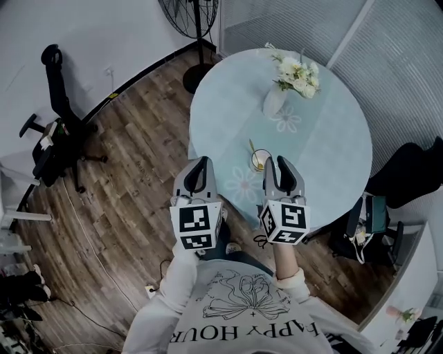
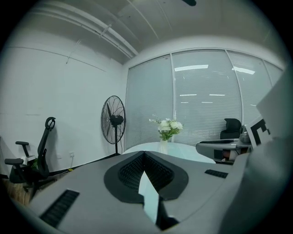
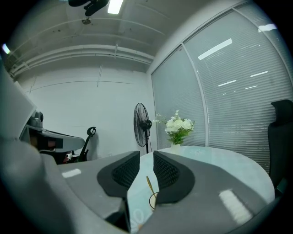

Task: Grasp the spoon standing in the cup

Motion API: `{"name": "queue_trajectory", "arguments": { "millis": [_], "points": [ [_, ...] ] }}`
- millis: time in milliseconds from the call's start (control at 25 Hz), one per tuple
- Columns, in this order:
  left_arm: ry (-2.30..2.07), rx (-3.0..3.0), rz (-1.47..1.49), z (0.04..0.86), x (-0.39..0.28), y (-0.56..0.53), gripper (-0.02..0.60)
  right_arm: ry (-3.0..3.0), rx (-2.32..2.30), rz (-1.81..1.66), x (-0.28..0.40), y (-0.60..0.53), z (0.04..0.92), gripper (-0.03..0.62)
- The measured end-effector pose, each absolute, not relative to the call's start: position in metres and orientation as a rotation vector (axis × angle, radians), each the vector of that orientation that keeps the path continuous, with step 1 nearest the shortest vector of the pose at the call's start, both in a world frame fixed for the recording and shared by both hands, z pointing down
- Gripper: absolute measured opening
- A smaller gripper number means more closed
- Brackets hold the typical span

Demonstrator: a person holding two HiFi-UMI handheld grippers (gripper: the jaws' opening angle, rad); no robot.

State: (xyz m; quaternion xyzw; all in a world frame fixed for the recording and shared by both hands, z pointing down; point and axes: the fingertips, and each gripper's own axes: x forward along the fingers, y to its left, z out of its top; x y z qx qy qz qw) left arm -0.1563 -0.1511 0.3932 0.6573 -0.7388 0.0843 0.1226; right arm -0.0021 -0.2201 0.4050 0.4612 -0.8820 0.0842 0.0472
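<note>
The room is dim and cool, its colours washed out. A ceiling lamp (image 3: 114, 5) is the brightest spot, and strip lights show as pale bars in the glass wall (image 2: 206, 100). The table (image 1: 332, 138) carries a soft sheen, and shadows are faint. Both gripper views bulge into a circle with black corners. The right gripper (image 3: 146, 160), close to the lens, looks soft, while the far room is sharper. The head view curves at its edges.

Surfaces and finishes

table (image 1: 332, 142) pale, glossy, smooth, flower print; floor (image 1: 131, 207) wood plank, matt, grained; spoon (image 1: 252, 148) gold-toned metal, shiny; cup (image 1: 261, 161) clear glass; vase (image 1: 274, 101) white, smooth glaze; fingers (image 3: 87, 187) matt grey plastic; pads (image 3: 124, 172) black, ribbed; sleeve (image 1: 173, 283) soft white cloth
</note>
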Motion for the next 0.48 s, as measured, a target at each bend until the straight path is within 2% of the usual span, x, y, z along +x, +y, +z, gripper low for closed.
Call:
{"name": "queue_trajectory", "arguments": {
  "millis": [480],
  "points": [
    [-2.012, 1.980, 0.295, 0.423, -0.179, -0.216, 0.006, -2.591, 1.411, 0.311, -0.039, -0.260, 0.443, 0.114]
  ]
}}
